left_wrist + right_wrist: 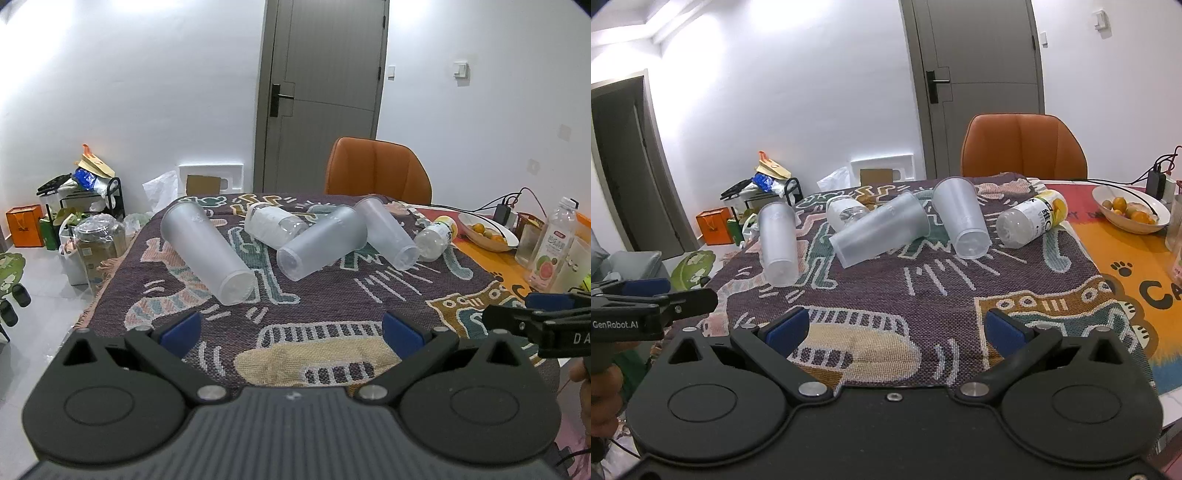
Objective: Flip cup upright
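Cups (pixel 207 251) lie toppled; tall upright bottle (pixel 554 247) (left view only).

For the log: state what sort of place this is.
Probably a home dining room: a table under a patterned woven cloth, an orange chair, a fruit bowl, and household clutter by the wall.

Two black grippers with blue pads

Each gripper, left (pixel 291 330) and right (pixel 894 328), is made of black plastic with round covers, silver screws and blue fingertips (pixel 181 332). White letters "GenRobot.AI" are printed on one side. A bit of skin is seen at the edge.
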Demonstrator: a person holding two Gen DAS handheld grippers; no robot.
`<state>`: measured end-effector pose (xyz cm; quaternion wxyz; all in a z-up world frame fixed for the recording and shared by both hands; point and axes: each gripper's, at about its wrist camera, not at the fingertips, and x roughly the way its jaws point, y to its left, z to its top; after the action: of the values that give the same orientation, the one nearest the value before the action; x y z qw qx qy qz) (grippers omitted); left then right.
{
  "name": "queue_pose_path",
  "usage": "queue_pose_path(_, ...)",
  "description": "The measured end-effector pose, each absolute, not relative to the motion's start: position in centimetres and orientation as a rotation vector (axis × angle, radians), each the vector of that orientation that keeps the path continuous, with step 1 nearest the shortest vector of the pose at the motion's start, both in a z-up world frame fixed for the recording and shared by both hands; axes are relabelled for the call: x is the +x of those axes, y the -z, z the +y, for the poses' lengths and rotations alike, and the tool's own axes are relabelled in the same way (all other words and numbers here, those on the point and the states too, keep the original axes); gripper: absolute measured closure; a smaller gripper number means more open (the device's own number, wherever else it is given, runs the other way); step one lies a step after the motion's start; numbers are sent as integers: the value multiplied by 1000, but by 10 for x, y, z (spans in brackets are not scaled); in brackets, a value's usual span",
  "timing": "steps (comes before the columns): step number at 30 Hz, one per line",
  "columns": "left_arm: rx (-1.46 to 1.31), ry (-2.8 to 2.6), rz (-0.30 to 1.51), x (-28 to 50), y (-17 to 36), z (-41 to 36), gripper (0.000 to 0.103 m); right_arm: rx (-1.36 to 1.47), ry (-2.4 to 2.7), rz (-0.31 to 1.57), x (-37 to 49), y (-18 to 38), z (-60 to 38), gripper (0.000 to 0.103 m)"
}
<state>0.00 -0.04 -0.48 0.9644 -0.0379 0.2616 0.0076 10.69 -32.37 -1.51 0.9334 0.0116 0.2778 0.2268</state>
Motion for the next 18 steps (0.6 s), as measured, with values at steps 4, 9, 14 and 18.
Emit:
queue_pose_path(4, -76, -10, 531, 0, 6, 0, 0, 23, -465, 567, 106, 15, -324, 0)
queue_pose_path(9, -76, -10, 531, 0, 6, 0, 0, 24, -466, 566, 106, 16, -324, 0)
queue_pose_path(14, -77, -9, 530, -1, 6, 0, 0, 22, -465, 565, 106, 15, -324, 0)
queue_pose_path(18, -77, -7, 527, -1, 6, 0, 0, 21, -467, 562, 106, 15, -324, 0)
